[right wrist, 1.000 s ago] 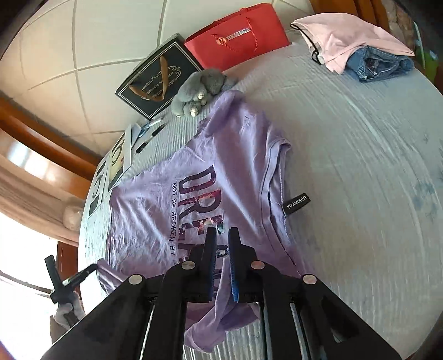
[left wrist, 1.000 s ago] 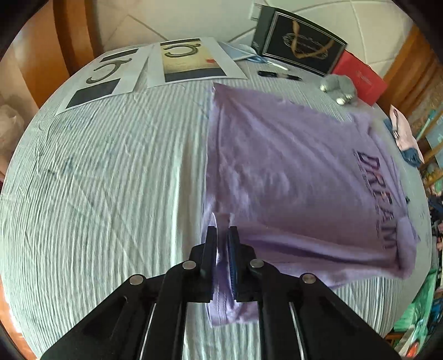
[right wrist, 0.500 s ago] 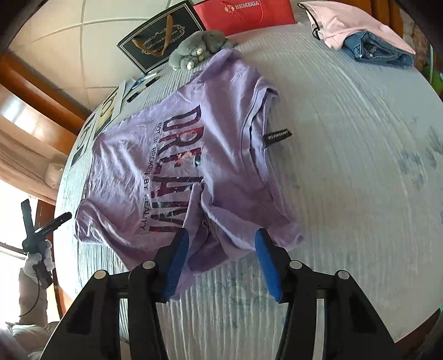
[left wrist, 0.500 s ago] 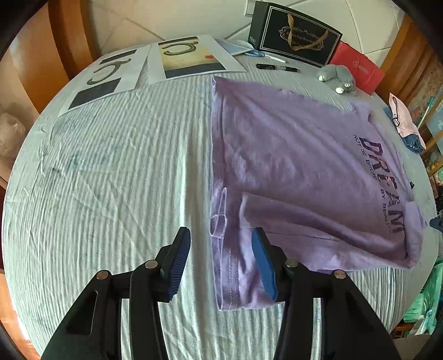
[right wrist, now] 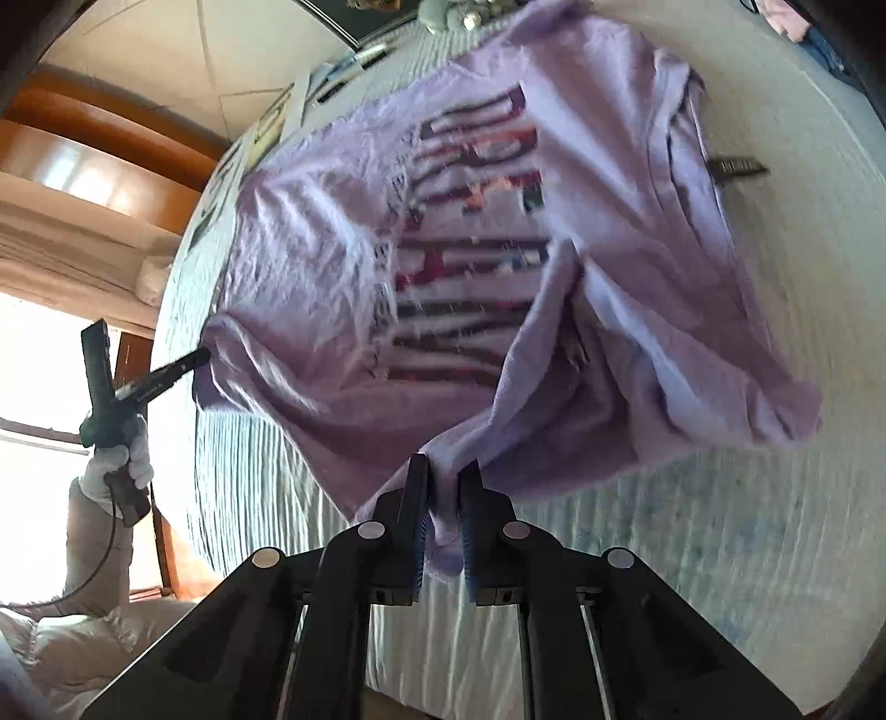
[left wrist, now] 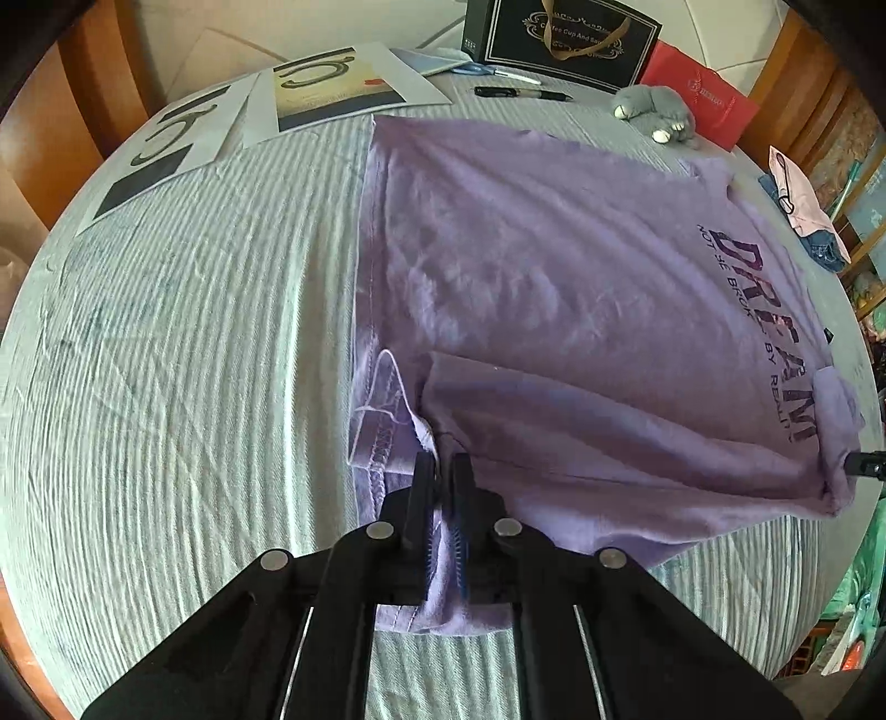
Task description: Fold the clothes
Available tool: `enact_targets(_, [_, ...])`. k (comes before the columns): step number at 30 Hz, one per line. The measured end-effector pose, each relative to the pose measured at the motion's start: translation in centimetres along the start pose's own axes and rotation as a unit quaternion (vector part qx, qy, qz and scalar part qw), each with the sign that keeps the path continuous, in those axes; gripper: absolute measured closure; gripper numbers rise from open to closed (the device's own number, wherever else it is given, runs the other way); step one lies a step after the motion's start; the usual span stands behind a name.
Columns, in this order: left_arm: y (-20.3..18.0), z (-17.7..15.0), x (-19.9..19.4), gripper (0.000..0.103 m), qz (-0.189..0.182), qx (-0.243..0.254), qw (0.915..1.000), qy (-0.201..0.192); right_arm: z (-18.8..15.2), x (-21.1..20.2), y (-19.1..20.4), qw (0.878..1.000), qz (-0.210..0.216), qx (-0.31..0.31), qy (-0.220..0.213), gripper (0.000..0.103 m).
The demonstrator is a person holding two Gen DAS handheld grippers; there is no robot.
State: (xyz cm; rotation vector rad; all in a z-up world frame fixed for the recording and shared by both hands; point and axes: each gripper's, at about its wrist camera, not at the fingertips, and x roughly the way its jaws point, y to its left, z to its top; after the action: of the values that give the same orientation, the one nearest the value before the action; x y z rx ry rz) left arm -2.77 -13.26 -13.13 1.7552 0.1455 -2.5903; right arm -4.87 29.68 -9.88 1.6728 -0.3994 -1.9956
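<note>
Lilac cotton, one T-shirt, lay on the bedspread; my two grippers, left and right, had just pinched its near edges (bare bedspread lay alongside).

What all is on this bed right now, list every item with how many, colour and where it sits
T-shirt: one, lilac, spread mid-bed, near edge folded over.
Bedspread: one, pale striped, under everything.
Posters: two, white-bordered, far left.
Pens: two, one black, far edge.
Gift bag: one, black, far edge.
Bag: one, red, beside the black one.
Plush toy: one, grey, before the bags.
Folded clothes: pink and denim, far right.
Left gripper: black, clamped on hem.
Right gripper: black, clamped on shirt edge.
</note>
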Motion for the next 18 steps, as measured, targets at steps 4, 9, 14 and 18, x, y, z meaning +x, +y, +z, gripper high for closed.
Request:
enact_targets(4, [1.2,1.5,-0.3,0.098,0.01,-0.034,0.9993,-0.009,4.6,-2.6,-0.1,0.993,0.032,0.034,-0.106,0.092])
enact_targets(9, [3.1,2.6,-0.6,0.097,0.033,-0.072,0.9969,-0.003,7.7,-4.1,0.9,0.992,-0.014,0.007,-0.129,0.07])
enact_targets(14, [0.5,2.0,-2.3,0.091,0.011,-0.024,0.9995,-0.016,4.8,-4.1,0.1,0.995,-0.06,-0.038,-0.077,0.07])
enact_targets(18, [-5.0,1.9,-2.5,0.09,-0.039,0.041,0.9983,-0.012,2.5,-3.2,-1.8,0.993,-0.099,-0.044,-0.049,0.07])
